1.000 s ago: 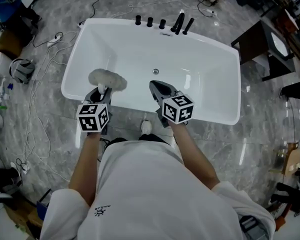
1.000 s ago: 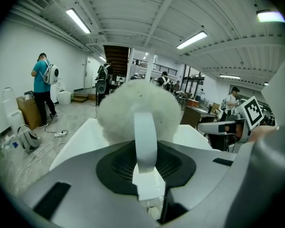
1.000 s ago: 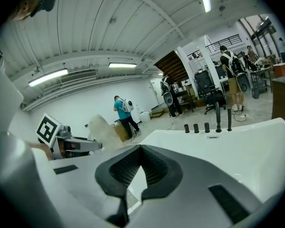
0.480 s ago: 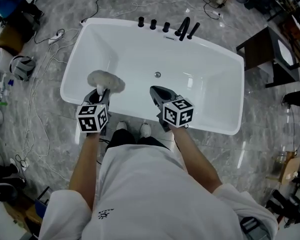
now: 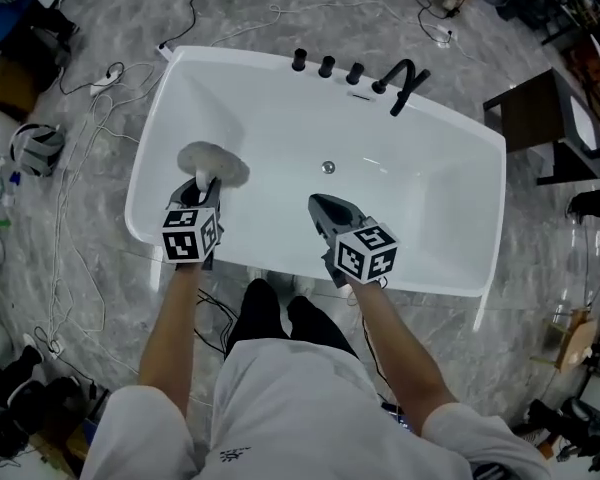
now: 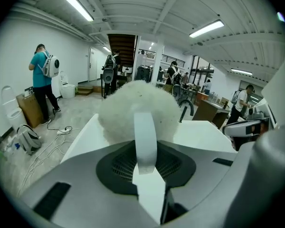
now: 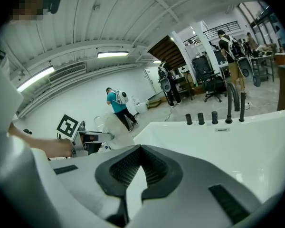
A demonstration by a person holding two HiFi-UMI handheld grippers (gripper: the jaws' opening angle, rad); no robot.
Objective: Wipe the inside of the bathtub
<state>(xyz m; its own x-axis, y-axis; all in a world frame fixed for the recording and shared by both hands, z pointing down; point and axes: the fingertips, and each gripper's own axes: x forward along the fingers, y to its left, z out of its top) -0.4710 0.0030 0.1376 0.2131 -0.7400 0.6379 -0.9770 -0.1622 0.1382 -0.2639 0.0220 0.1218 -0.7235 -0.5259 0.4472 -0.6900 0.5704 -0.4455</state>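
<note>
The white bathtub point(image 5: 450, 198) lies crosswise below me, its drain point(image 5: 327, 167) at the middle of the floor. My left gripper point(image 5: 202, 184) is shut on the white handle point(image 6: 145, 141) of a fluffy white brush point(image 5: 213, 163), whose head hangs just inside the tub's near left rim. In the left gripper view the fluffy head point(image 6: 140, 106) fills the space beyond the jaws. My right gripper point(image 5: 326, 206) is shut and holds nothing, over the near rim at the middle. From the right gripper view the tub's far wall point(image 7: 237, 146) shows past the right gripper point(image 7: 138, 167).
A black faucet point(image 5: 405, 80) and black knobs point(image 5: 326, 67) stand on the far rim. Cables point(image 5: 80, 168) and a bag point(image 5: 35, 148) lie on the marble floor at the left. A dark table point(image 5: 545, 118) stands at the right. People stand in the hall behind.
The head view has shifted, so the tub sits lower and further right in the frame. Both grippers keep their places over the near rim, the brush still held.
</note>
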